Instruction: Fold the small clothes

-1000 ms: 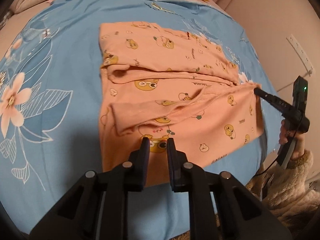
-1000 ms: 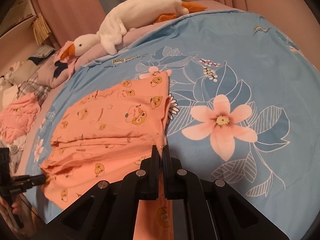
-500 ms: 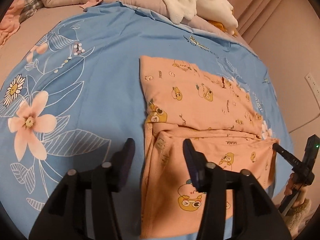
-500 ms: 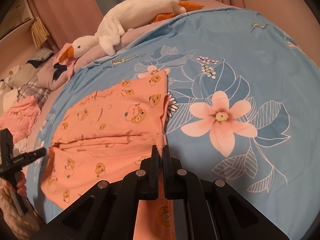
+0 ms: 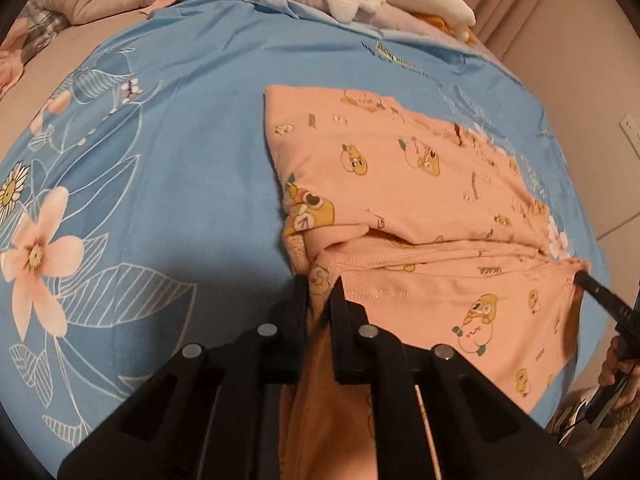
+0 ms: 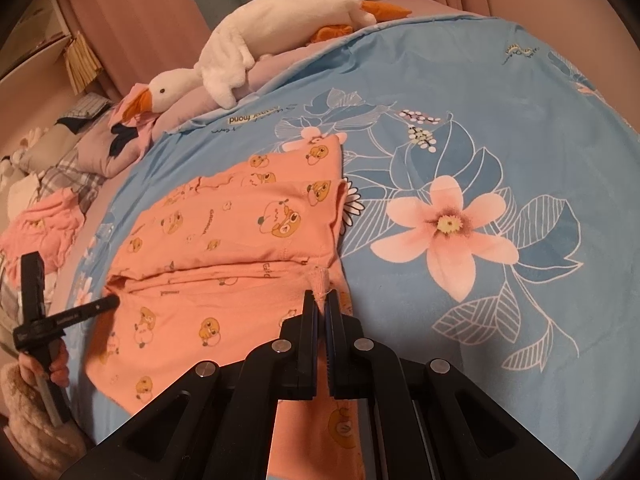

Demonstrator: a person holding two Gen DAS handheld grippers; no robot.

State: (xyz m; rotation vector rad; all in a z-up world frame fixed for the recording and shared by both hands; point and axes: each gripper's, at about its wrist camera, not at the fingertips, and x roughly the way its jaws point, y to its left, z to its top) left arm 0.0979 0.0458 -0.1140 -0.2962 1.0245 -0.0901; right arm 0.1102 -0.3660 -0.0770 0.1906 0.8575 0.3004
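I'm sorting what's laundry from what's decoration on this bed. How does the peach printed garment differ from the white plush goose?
The peach garment lies flat and partly folded on the blue floral sheet; the plush goose is bulky, stretched along the bed's far edge. The garment carries small cartoon prints; the goose is plain white with an orange beak. The right gripper and left gripper pinch the garment; nothing touches the goose. Both are soft fabric.

The peach garment [image 5: 420,184] is soft matt knit cloth with printed cartoon figures, stitched hems and a ribbed cuff [image 6: 321,280]. The bed cover [image 6: 500,120] is smooth, matt blue woven cloth printed with flowers. The goose toy [image 6: 256,36] is fluffy white plush. Each hand-held gripper, left [image 5: 319,292] and right [image 6: 320,304], is matt black plastic with dull silver metal pins [image 6: 282,345]. A sleeve [image 6: 28,420] of shaggy fleece shows at the frame edge.
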